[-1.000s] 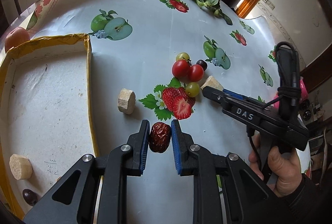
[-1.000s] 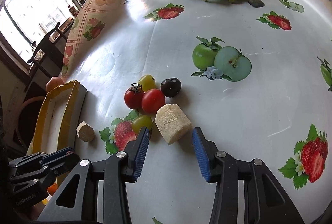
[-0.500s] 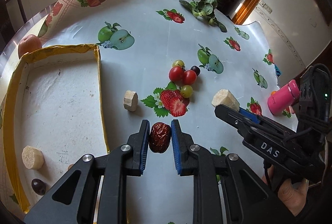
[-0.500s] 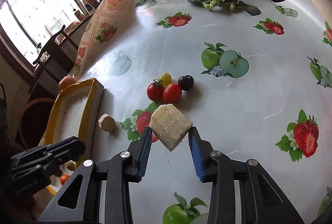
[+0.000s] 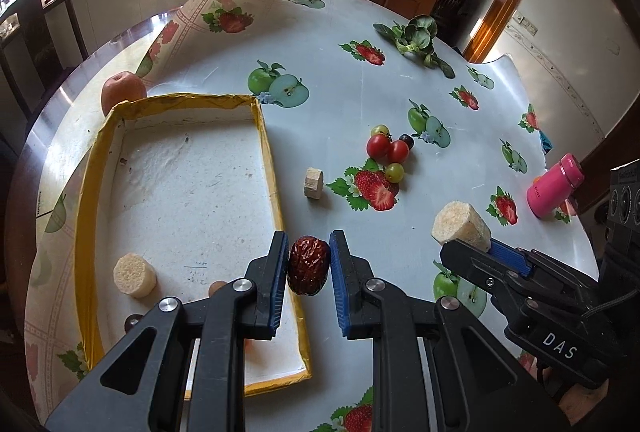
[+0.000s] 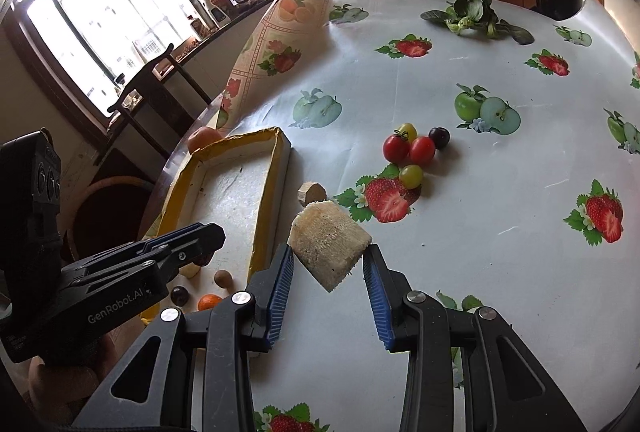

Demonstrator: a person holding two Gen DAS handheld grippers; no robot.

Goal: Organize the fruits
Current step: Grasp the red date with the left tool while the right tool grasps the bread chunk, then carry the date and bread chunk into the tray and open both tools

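Observation:
My left gripper (image 5: 308, 256) is shut on a wrinkled dark red date (image 5: 309, 266), held in the air over the right rim of the yellow-edged white tray (image 5: 264, 136). My right gripper (image 6: 328, 264) is shut on a pale fibrous chunk (image 6: 328, 246), lifted clear of the tablecloth just right of the tray (image 6: 262, 228). From the left wrist the same chunk (image 5: 460, 224) shows at the tip of the right gripper (image 5: 476, 246). On the cloth lie two red cherry tomatoes (image 5: 386, 148), a green grape (image 5: 395, 172), a dark grape (image 5: 407, 140) and a small pale chunk (image 5: 313, 183).
The tray holds a pale chunk (image 5: 134, 274), a small brown fruit (image 5: 218, 287), a dark one (image 5: 132, 320) and an orange one (image 6: 209, 302). A peach-coloured fruit (image 5: 122, 90) sits behind the tray. A pink bottle (image 5: 554, 186) lies at the right, leafy greens (image 5: 416, 38) at the far side.
The right gripper closed on the pale chunk and lifted it off the cloth toward the tray. The left gripper rose with the date and drew back over the tray's rim.

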